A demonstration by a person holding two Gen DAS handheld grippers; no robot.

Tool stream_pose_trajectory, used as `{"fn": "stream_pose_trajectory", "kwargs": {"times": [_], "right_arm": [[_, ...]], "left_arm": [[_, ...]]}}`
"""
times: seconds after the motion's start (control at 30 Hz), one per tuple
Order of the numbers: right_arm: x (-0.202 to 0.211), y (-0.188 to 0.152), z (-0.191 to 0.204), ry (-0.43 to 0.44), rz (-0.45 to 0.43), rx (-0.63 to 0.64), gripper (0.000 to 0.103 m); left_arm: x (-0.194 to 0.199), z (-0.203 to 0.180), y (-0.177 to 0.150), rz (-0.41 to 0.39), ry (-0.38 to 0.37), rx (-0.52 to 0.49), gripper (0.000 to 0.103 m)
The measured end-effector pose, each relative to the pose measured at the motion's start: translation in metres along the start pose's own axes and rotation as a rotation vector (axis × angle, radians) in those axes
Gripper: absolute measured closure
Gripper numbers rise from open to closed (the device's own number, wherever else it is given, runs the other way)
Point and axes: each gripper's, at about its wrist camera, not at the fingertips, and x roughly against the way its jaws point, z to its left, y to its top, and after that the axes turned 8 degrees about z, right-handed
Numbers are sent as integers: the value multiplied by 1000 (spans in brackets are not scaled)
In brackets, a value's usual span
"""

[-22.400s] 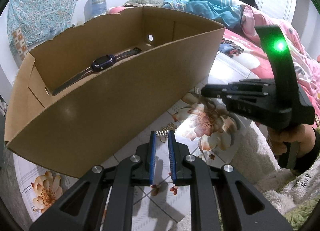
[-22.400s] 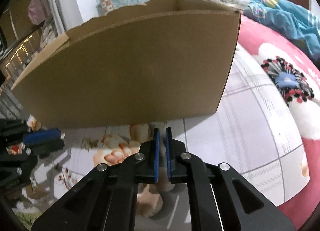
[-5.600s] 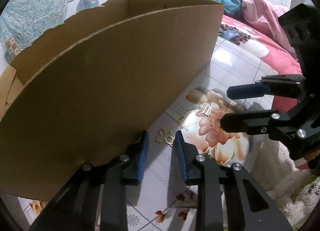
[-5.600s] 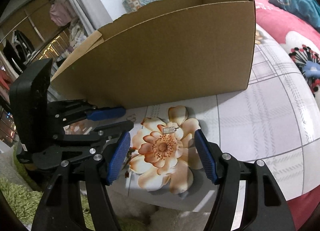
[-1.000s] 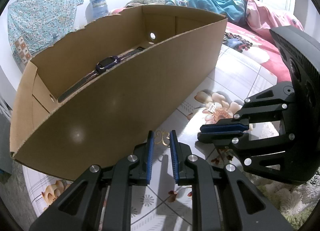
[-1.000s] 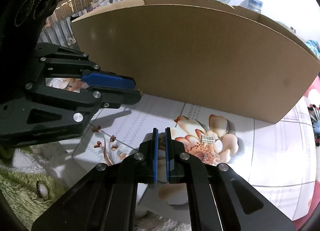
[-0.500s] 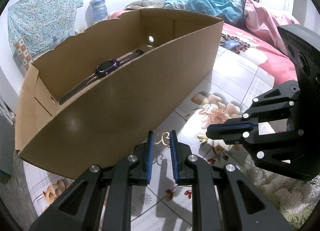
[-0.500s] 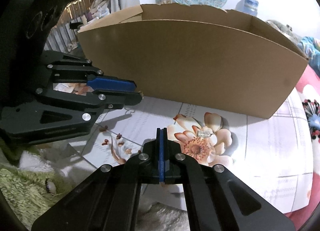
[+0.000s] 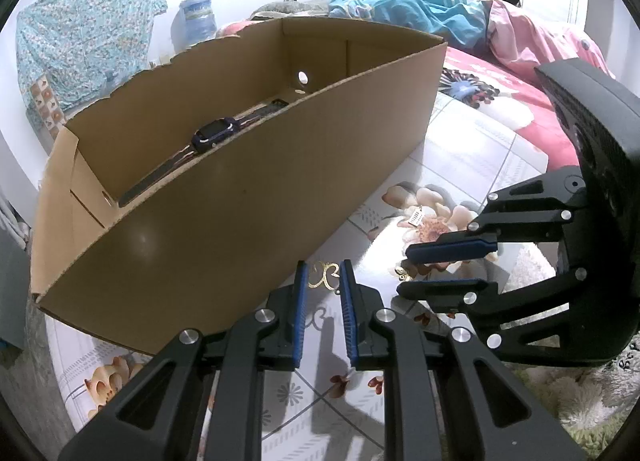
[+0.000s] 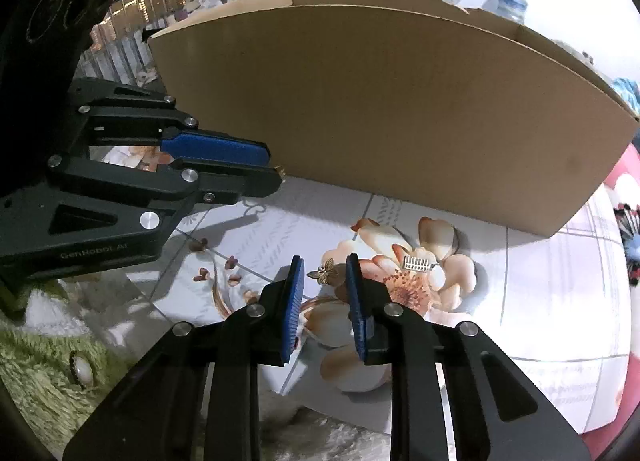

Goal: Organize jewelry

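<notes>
As we read the left wrist view from its left edge, a long cardboard box point(image 9: 240, 197) stands on the flowered bed sheet point(image 9: 472, 157), its top open. A dark watch point(image 9: 216, 137) lies stretched out flat on the box floor, close to the near wall.

Just to the right of the box's near wall, above the sheet, we see the left hand-held gripper point(image 9: 324, 264). Its blue pads are drawn close together and pinch a small looped gold ornament point(image 9: 326, 279) at their tips. In the right wrist view a sliver of gold shows at that tip, held clear of the sheet.

Further right, the right hand-held gripper point(image 10: 325, 260) points down at a big printed flower. Its jaws have just been opening and now stand spread. A small gold butterfly charm point(image 10: 325, 272) lies between them. We cannot tell whether it brushes the right-hand pad, but neither pad presses on it.

Right of that again, a little silver comb-shaped piece point(image 10: 418, 262) rests on the flower's petals, apart from both grippers and near the box.
</notes>
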Motion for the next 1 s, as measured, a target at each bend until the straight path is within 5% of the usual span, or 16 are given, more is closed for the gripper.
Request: {"fn": "stream_pose_trajectory", "kwargs": {"times": [0.13, 1.0], "right_arm": [[0, 4, 1, -1, 9, 20, 92], [32, 5, -4, -11, -52, -6, 92]], "left_arm": [[-2, 2, 0, 1, -1, 2, 88], [9, -1, 1, -23, -7, -12, 88]]}}
